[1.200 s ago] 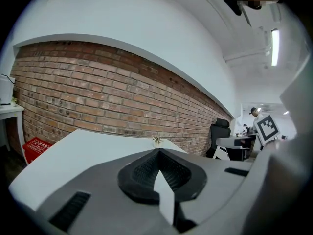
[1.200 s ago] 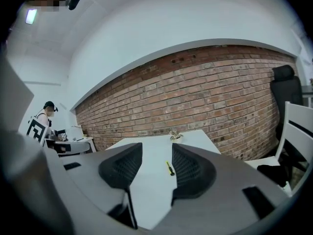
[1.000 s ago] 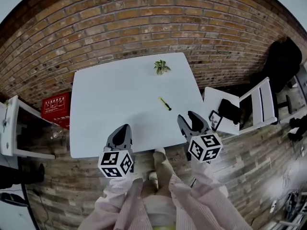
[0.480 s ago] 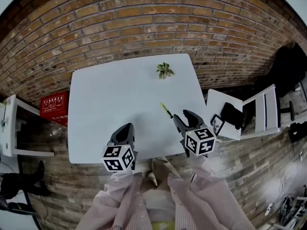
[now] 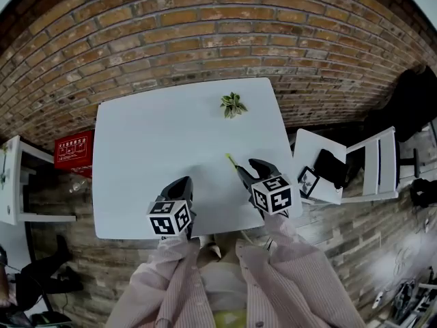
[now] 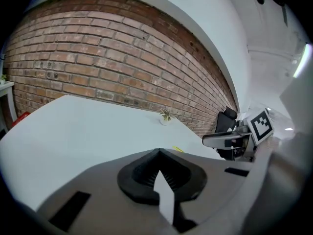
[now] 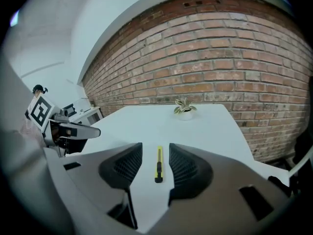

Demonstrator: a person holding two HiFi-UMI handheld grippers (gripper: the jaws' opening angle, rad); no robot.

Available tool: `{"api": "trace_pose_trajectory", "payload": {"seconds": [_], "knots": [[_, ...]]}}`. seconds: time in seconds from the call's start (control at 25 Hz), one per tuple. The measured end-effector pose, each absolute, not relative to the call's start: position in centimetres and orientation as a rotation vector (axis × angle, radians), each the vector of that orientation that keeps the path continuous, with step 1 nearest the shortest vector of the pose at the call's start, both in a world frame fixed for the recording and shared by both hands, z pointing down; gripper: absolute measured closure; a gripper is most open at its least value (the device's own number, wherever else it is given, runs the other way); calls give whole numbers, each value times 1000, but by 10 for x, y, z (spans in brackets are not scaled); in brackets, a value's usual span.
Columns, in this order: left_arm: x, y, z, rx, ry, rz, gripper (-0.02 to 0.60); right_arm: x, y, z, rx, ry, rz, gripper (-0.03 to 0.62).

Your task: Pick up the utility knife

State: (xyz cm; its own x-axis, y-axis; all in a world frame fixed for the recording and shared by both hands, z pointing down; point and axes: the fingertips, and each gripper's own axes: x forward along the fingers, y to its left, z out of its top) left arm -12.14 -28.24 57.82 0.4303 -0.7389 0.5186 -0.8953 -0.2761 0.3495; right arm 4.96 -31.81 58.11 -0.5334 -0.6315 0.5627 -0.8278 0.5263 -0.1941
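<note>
The yellow-and-black utility knife (image 7: 158,163) lies flat on the white table (image 5: 150,149), lengthwise in the gap between the jaws of my right gripper (image 7: 155,147). That gripper is open and its jaws stand apart on either side of the knife without touching it. In the head view only the knife's far tip (image 5: 230,158) shows ahead of the right gripper (image 5: 251,169). My left gripper (image 5: 181,185) hovers at the table's near edge, shut and holding nothing, well left of the knife. In the left gripper view the shut jaws (image 6: 157,152) fill the lower frame.
A small potted plant (image 5: 233,104) stands at the table's far right, by the brick wall (image 5: 205,33). Right of the table is a white stand (image 5: 321,166) with a black object and a white chair (image 5: 375,156). A red box (image 5: 74,149) sits on the floor at left.
My right gripper has moved forward and left over the table, so the knife now lies between its open jaws. The left gripper has barely shifted.
</note>
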Motion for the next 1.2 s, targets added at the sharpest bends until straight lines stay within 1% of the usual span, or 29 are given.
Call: {"api": "trace_pose_trajectory", "payload": {"seconds": [0.6, 1.04, 1.12, 1.2], "knots": [[-104, -293, 611, 2009, -1327, 402, 589, 29, -330, 629, 955, -2240, 656, 421], [-99, -290, 619, 2001, -1270, 442, 589, 27, -326, 651, 898, -2144, 674, 424], [-99, -289, 619, 2004, -1260, 449, 589, 27, -325, 654, 894, -2121, 666, 429], [-99, -289, 620, 2003, -1252, 450, 589, 28, -324, 656, 895, -2099, 635, 453]]}}
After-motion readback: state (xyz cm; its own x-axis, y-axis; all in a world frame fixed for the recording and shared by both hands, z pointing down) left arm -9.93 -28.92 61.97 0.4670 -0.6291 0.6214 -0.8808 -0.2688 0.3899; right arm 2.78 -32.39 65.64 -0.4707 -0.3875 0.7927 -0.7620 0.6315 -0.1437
